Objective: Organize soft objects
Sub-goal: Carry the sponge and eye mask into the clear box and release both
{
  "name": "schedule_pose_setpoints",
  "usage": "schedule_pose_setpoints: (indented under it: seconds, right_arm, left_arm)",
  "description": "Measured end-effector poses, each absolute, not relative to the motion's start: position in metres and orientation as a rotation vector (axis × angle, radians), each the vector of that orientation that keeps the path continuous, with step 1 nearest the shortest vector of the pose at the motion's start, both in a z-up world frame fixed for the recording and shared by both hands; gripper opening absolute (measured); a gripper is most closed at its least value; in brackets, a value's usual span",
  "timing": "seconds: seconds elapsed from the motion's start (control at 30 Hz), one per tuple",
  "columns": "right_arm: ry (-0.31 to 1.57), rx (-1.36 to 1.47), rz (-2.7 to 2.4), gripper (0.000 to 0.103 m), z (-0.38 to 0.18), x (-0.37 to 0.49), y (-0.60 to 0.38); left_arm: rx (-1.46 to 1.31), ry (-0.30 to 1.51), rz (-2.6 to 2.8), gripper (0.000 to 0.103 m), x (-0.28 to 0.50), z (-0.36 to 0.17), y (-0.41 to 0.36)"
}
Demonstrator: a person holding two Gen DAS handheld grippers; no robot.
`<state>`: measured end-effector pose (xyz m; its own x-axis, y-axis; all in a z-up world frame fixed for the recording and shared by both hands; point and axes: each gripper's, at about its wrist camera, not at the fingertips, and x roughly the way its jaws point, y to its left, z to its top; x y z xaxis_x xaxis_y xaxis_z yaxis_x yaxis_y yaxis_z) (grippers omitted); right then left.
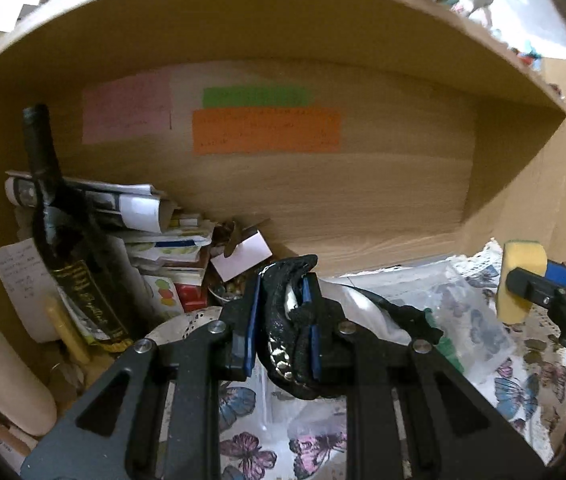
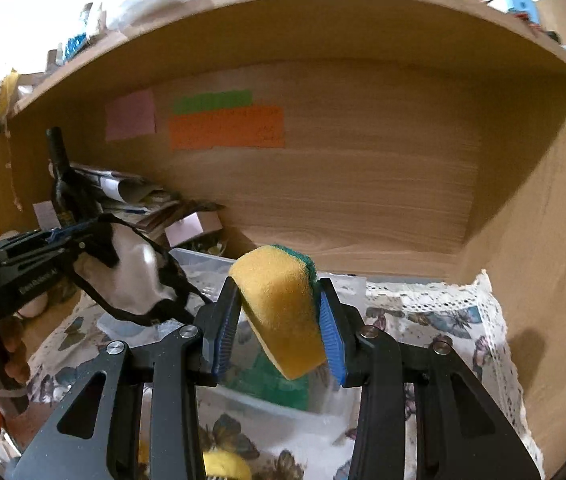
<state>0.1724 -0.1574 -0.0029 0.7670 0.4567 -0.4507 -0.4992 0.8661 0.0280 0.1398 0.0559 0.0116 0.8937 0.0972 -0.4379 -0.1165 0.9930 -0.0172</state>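
Wooden shelf alcove [image 1: 323,192] above a butterfly-print tabletop [image 2: 443,320]; clear container [image 2: 267,400] below. Left hand-held gripper [image 1: 281,320] clamps a black-and-white cloth item [image 2: 131,280], perhaps a mask, at nine o'clock. Right hand-held gripper [image 2: 279,328] clamps the sponge [image 2: 283,312], centre.

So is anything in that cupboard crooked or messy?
Yes. The dark bottle at the left leans sideways against a sloppy stack of papers rather than standing straight. The papers are jumbled, with a loose white card poking out at an angle beside them.
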Motion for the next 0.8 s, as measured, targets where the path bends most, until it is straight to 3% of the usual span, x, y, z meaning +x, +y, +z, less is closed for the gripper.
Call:
schedule_pose_setpoints:
  seconds: [0.8]
  right_arm:
    - [0.677,-0.265,0.412,0.038,-0.068,0.230,-0.128]
  left_arm:
    - [0.039,0.730,0.020,0.024,0.203,-0.066,0.021]
